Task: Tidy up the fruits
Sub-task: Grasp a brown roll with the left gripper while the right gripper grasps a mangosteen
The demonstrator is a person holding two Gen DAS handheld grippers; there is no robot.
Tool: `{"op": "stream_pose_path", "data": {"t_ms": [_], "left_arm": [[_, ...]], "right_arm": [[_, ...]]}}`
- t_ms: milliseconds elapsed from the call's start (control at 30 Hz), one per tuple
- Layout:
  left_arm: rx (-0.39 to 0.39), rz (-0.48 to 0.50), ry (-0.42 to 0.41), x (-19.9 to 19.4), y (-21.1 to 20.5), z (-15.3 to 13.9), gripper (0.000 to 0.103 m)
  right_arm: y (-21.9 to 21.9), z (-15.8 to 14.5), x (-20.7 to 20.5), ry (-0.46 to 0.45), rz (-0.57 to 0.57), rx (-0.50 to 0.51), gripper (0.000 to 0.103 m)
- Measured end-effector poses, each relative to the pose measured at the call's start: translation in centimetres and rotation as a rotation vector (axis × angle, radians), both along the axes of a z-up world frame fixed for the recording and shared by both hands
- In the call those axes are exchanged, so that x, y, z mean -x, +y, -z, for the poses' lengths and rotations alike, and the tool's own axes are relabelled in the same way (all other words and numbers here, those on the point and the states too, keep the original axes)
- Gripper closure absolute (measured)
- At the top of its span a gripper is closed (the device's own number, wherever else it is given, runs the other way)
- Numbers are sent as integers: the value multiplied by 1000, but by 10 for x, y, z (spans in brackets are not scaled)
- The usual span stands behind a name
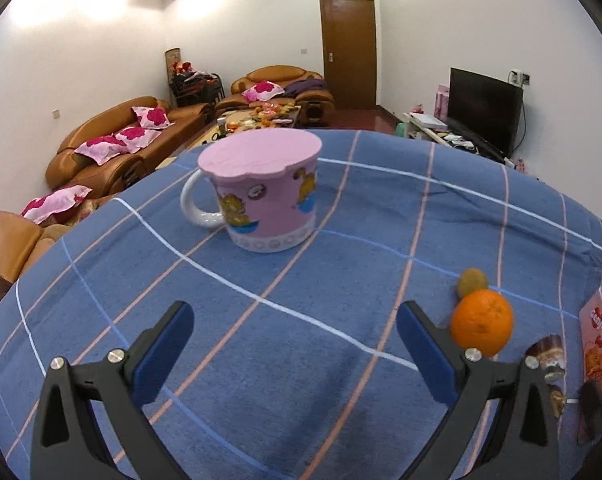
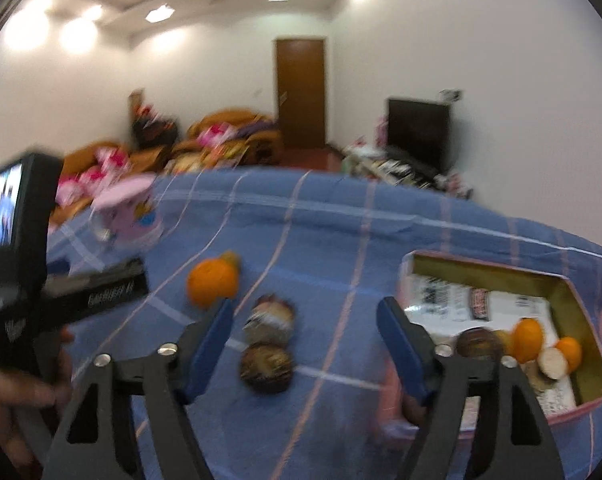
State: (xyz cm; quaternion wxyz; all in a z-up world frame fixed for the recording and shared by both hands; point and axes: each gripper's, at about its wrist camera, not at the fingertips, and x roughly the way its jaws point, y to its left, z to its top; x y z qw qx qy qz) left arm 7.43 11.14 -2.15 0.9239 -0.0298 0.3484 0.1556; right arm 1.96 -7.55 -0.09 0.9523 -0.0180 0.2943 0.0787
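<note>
**Fruit partly boxed; both grippers empty**

The box sits at the table's right edge, open-topped, holding orange pieces, a pale slice, a dark round fruit and printed paper. The pink mug stands near the far edge, lid on. Loose on the cloth: an orange, a kiwi touching it, two dark fruits. Left gripper spread apart, empty. Right gripper apart, nothing between.

both left tongs and right tongs gape empty, angled downward.
</note>
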Motion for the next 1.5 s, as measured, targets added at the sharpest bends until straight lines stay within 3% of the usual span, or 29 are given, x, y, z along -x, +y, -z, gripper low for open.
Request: {"op": "stream_pose_path", "data": {"t_ms": [133, 233, 367, 500, 600, 667, 767, 900, 1000, 1100, 1167, 1267, 1367, 1500], "left_arm": [[-7, 9, -7, 1, -4, -2, 0], [-7, 19, -7, 2, -6, -2, 0], [6, 51, -21, 3, -9, -5, 0], [4, 89, -43, 5, -15, -10, 0], [14, 106, -71, 8, -19, -14, 0], [56, 150, -105, 11, -20, -19, 0], [81, 189, -155, 18, -25, -23, 0], [141, 354, -156, 24, -45, -23, 1], [142, 450, -124, 25, -73, -21, 7], [90, 515, -60, 18, -106, -16, 15], [66, 527, -21, 14, -121, -11, 17], [36, 547, 87, -2, -146, 1, 33], [60, 533, 186, -16, -157, 15, 42], [74, 519, 193, -22, -160, 16, 48]], "right_arm": [[20, 14, -8, 94, -79, 52, 43], [30, 26, -16, 166, -84, 99, 45], [30, 39, -26, 269, -87, 101, 57], [25, 39, -22, 281, -95, 64, 63], [18, 29, -10, 223, -98, 22, 64], [9, 14, 10, 96, -83, -23, 64], [-9, -1, 32, -42, 13, -50, 64], [-33, -7, 39, -98, 148, -39, 64], [-49, -10, 38, -116, 224, -51, 64], [-65, -12, 37, -136, 274, -51, 64], [-70, -14, 37, -145, 292, -50, 64], [-75, -17, 39, -145, 302, -58, 63], [-79, -18, 34, -138, 305, -64, 63], [-82, -18, 31, -132, 305, -79, 63]]}}
